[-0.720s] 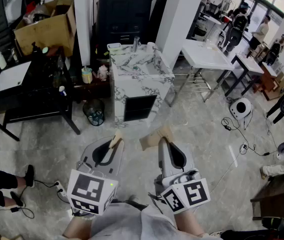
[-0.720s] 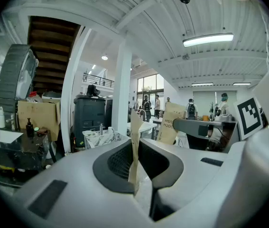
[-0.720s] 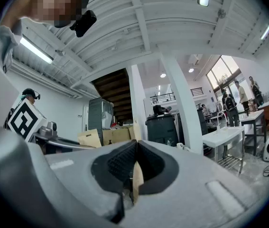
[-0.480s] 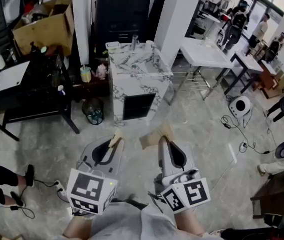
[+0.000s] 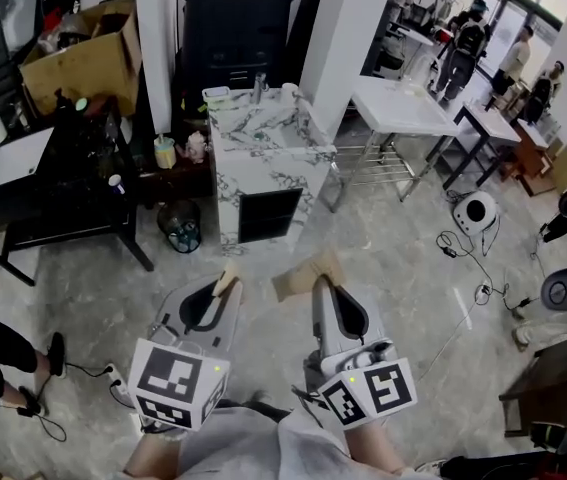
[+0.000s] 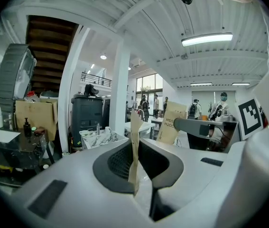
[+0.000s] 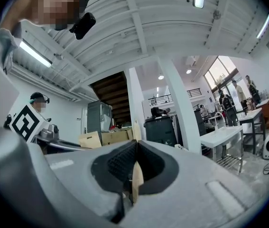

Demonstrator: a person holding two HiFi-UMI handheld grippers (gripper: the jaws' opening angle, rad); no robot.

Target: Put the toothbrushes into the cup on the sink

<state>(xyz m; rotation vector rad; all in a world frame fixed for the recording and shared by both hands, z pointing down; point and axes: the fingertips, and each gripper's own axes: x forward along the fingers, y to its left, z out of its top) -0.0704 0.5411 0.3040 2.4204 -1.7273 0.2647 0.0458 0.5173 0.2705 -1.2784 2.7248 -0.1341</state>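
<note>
Each gripper holds a brown cardboard toothbrush pack. In the head view my left gripper (image 5: 225,290) is shut on a narrow pack (image 5: 229,278), and my right gripper (image 5: 320,283) is shut on a wider pack (image 5: 298,277). Both packs show edge-on between the jaws, one in the left gripper view (image 6: 134,151), the other in the right gripper view (image 7: 136,177). The marble sink cabinet (image 5: 263,148) stands some way ahead on the floor. A white cup (image 5: 288,91) stands at its far right corner beside the faucet (image 5: 259,85). From the left gripper the sink (image 6: 101,139) looks small and distant.
A black table (image 5: 53,203) and a cardboard box (image 5: 83,58) stand to the left, and a bin (image 5: 180,224) sits by the sink cabinet. A white pillar (image 5: 335,28) and a white table (image 5: 403,108) stand to the right. Cables (image 5: 473,288) lie on the floor. People stand far back.
The room has slid slightly left in the head view. Both grippers keep their place and their grip on the packs.
</note>
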